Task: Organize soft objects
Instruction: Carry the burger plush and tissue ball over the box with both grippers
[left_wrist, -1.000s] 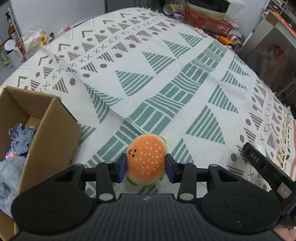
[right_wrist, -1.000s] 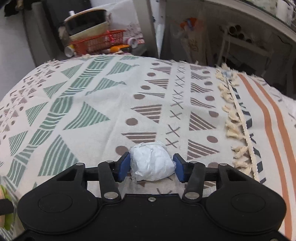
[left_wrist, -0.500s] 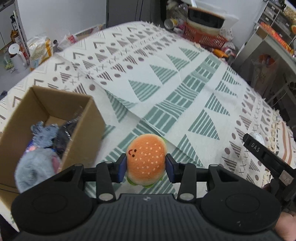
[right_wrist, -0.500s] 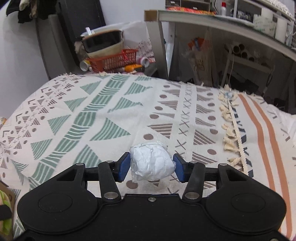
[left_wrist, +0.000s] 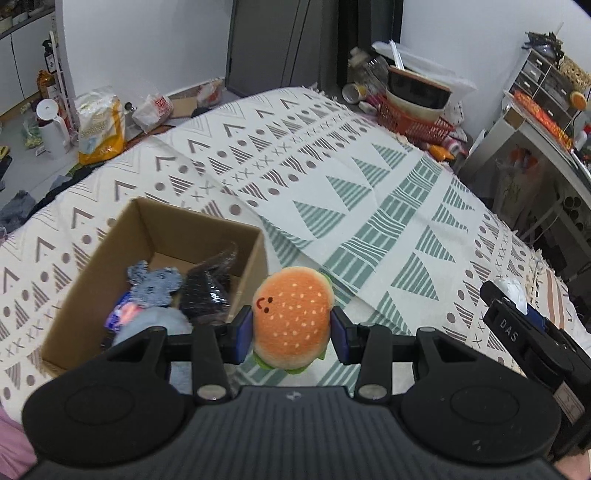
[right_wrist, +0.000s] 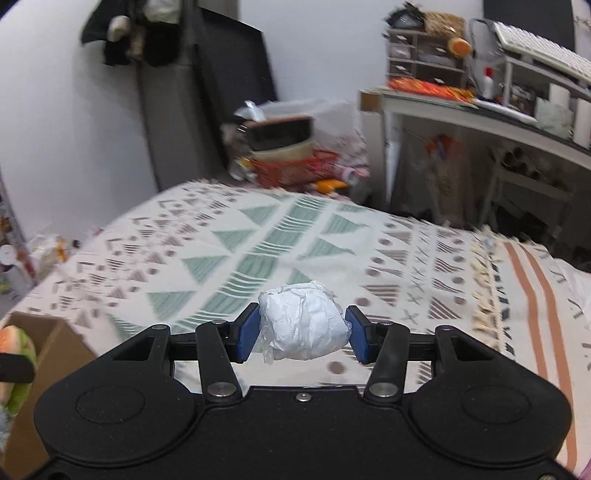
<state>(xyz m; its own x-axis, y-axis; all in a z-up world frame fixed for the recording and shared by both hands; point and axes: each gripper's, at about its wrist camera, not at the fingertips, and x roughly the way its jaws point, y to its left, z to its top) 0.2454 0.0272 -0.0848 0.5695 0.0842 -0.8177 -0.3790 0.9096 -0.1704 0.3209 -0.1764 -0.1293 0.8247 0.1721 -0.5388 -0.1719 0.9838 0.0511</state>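
Left tool (left_wrist: 291, 334) clamped on burger toy (left_wrist: 292, 317), just right of the box (left_wrist: 92, 258), nearer it. Right tool (right_wrist: 302, 332) clamped on white wad (right_wrist: 303, 320), farther right of box.

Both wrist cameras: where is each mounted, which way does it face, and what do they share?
Left wrist: behind the left tool, looking down past its burger plush at the cardboard box; the right tool shows too.
Right wrist: behind the right tool, looking across the bed toward the shelves, holding a white wad.
Shared: patterned blanket, box, plush, red basket.
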